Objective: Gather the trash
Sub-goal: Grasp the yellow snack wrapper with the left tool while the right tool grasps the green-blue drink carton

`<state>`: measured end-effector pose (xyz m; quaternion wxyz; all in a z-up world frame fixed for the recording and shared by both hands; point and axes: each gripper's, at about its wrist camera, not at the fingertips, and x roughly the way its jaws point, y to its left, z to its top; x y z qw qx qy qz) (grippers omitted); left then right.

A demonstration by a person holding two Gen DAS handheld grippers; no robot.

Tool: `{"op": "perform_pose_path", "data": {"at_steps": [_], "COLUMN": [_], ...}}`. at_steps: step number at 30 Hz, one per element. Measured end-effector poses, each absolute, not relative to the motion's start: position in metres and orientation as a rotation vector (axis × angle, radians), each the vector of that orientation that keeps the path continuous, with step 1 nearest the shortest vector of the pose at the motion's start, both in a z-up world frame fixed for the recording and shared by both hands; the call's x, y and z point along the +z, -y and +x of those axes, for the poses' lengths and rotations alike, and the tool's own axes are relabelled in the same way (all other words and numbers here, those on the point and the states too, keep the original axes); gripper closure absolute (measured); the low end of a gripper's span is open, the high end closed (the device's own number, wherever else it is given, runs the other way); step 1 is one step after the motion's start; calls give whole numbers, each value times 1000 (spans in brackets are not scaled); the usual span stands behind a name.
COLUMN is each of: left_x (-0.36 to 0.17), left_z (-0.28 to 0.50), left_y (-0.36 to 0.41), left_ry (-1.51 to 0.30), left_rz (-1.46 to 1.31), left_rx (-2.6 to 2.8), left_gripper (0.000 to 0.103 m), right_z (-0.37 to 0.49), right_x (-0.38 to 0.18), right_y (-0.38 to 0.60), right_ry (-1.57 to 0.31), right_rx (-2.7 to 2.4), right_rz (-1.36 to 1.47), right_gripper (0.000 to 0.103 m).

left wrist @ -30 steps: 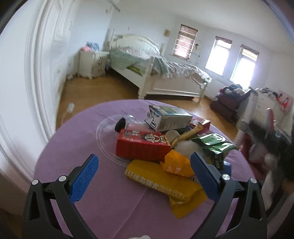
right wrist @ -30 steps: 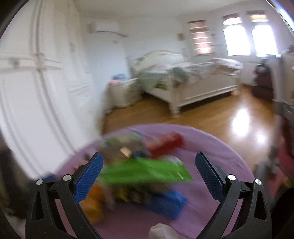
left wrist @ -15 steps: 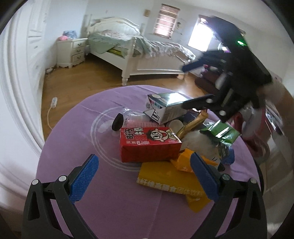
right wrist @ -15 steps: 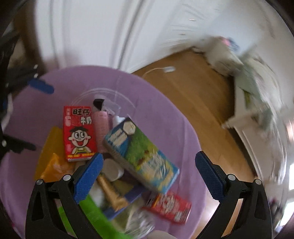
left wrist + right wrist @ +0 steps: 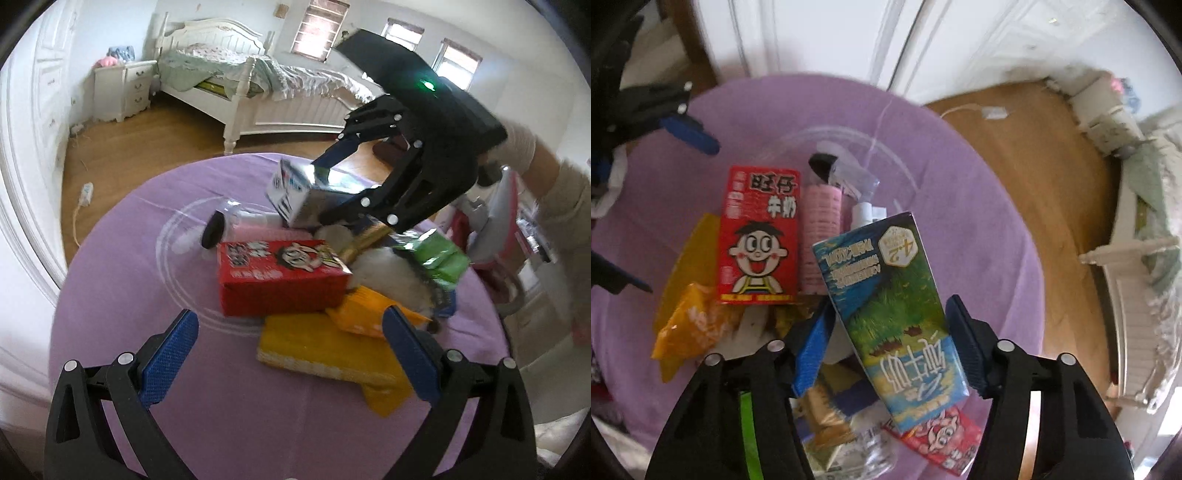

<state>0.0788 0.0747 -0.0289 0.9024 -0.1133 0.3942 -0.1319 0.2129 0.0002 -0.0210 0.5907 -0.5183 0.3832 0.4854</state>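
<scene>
Since half a second ago the right gripper has come down onto the trash pile and narrowed its blue pads around the milk carton, one pad pressed on each long side. The carton lies tilted between them, its far end toward the pink bottle. Left of it sits the red box. The left gripper hangs spread wide, the yellow packet lying between its pads on the purple table.
</scene>
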Motion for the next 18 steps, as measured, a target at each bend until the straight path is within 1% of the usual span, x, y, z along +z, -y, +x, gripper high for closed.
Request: {"op": "perform_pose_path", "data": {"at_steps": [3,4,6,9,11,14,18], "left_x": [-26,-25,-26,-31,-39,-44,-47], "left_z": [64,60,52,50,49,44,52], "left_y": [-68,-65,-55,-42,-37,-30,-15], "left_ry": [-805,-804,-800,-826,-854,-849,-834], "left_rz": [-253,-252,-254,-276,-343,-446,-475], "left_rx": [-283,-284,-292,-282,-253,-213,-90], "left_gripper": [5,5,5,5,5,5,5], "right_z": [205,201,199,193,177,141,101], "right_x": [8,24,58,107,123,127,101], "right_y": [27,39,67,131,179,234,287], "right_ry": [-788,-751,-699,-670,-653,-634,-658], "right_rx": [1076,1059,1032,995,953,894,830], "right_rz": [-1050,-959,-749,-339,-124,53,211], "right_gripper": [44,44,44,44,44,44,44]}}
